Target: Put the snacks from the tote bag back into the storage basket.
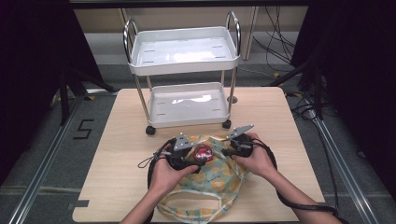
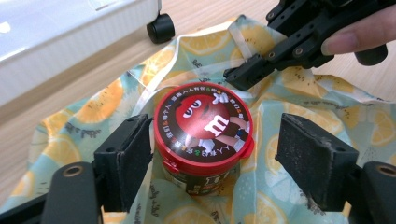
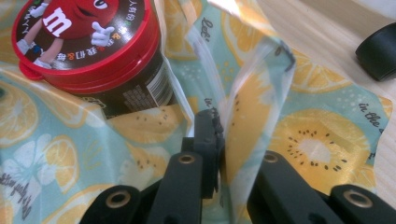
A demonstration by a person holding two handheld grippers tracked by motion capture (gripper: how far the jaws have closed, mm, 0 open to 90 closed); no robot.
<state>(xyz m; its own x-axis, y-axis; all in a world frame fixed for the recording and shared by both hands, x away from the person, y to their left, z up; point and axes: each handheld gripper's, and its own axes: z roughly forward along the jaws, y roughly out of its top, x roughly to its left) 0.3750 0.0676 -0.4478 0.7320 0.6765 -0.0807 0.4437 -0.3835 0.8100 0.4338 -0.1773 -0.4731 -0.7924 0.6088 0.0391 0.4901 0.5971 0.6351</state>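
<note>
On the left of the high view, the left hand-held gripper (image 1: 189, 156) is seen low over the bench (image 1: 116, 154), just beside a red-lidded candy tub (image 1: 203, 153). In the left gripper view its jaws are spread wide on either side of the tub (image 2: 203, 135); the left pad appears to touch or nearly touch the tub's side, while the right pad stands clear, so nothing is gripped yet. The tub sits upright, partly sunk in the mouth of a lemon-print cloth bag (image 1: 215, 179) that lies flat on the bench in front of a white two-tier cart (image 1: 184, 74). Further right, the right hand-held gripper (image 1: 233, 148) is clamped on the bag's edge; in the right gripper view a fold of the fabric (image 3: 254, 107) is pinched between the closed jaws and pulled upward. The tub is judged to be only partly seated, so it could tip if the lifted edge is tugged harder or let go suddenly. Should the left jaws close off-centre, the smooth round wall could squirt sideways. Loose cloth might also be caught between a pad and the tub, weakening the hold.
</note>
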